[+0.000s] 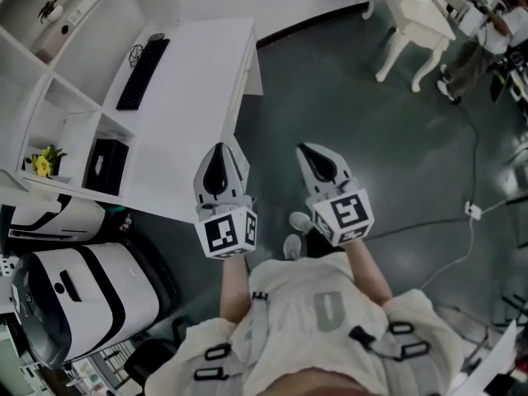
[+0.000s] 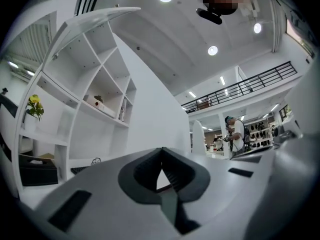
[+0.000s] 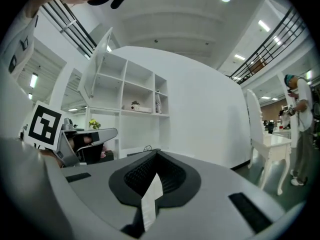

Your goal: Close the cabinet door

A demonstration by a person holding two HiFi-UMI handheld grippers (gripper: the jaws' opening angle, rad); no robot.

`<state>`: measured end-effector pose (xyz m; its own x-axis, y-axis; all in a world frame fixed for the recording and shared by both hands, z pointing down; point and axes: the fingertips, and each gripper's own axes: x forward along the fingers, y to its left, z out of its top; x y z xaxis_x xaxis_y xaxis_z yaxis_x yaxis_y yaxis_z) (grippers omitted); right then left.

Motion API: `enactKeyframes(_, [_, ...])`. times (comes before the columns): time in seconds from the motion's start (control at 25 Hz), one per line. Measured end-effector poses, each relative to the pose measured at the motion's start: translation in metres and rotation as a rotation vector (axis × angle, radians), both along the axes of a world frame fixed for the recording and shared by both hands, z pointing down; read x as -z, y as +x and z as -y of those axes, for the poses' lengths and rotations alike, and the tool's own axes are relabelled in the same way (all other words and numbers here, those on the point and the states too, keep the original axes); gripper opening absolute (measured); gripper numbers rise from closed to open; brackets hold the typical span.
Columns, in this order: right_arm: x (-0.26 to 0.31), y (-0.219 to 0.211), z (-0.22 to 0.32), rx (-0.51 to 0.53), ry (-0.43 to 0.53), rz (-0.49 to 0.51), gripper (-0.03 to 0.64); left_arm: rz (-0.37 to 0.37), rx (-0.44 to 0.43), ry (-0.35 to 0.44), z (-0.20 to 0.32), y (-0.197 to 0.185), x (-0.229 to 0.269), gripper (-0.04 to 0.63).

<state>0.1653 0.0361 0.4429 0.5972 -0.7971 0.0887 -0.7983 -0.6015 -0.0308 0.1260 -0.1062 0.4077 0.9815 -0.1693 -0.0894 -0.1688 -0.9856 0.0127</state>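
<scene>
1. Looking down in the head view, the person has both claws held out level over the dark floor. The left claw and right claw are side by side but apart, both pointing to about 12 o'clock.
2. The left claw has its tips pressed together in the left gripper view. There's only a little gap behind the tips and nothing is pinched in it.
3. Same deal for the right claw: jaws pressed together and empty.
4. The cabinet door is at about 10 o'clock in the right gripper view. It stands open, tilted away from the front of the white cabinet. In the left gripper view it sits up at 11 o'clock. Neither claw touches it, and both are well apart from it.
5. In the head view, the white worktop runs from about 11 o'clock, with a black keyboard lying on it. The cabinet takes up the 9 to 10 o'clock side. Yellow flowers and a black box sit in neighbouring lower compartments.
6. A white table stands at 1 o'clock, and a cable trails over the floor at 3 o'clock.
</scene>
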Motion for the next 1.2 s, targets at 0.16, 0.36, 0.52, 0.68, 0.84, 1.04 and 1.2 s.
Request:
enactKeyframes(0.16, [0.011, 0.015, 0.032, 0.098, 0.003, -0.021, 0.005, 0.013, 0.092, 0.003, 0.023, 0.0, 0.002, 0.005])
enactKeyframes(0.36, [0.027, 0.031, 0.088, 0.279, 0.022, -0.056, 0.005, -0.001, 0.266, 0.014, 0.06, -0.01, 0.014, 0.005])
enactKeyframes(0.52, [0.04, 0.029, 0.136, 0.443, 0.047, -0.093, 0.005, -0.005, 0.419, 0.01, 0.087, -0.03, 0.018, 0.005])
enactKeyframes(0.68, [0.05, 0.013, 0.178, 0.601, 0.065, -0.112, 0.005, 0.004, 0.579, 0.004, 0.108, -0.064, 0.019, 0.005])
enactKeyframes(0.84, [0.05, -0.019, 0.211, 0.76, 0.08, -0.095, 0.005, 0.012, 0.745, -0.008, 0.119, -0.108, 0.019, 0.005])
enactKeyframes(1.04, [0.047, -0.054, 0.236, 0.946, 0.068, -0.082, 0.005, 0.004, 0.957, -0.04, 0.126, -0.153, 0.016, 0.005])
enactKeyframes(1.2, [0.044, -0.072, 0.246, 1.025, 0.063, -0.073, 0.005, -0.005, 1.053, -0.045, 0.121, -0.173, 0.021, 0.005])
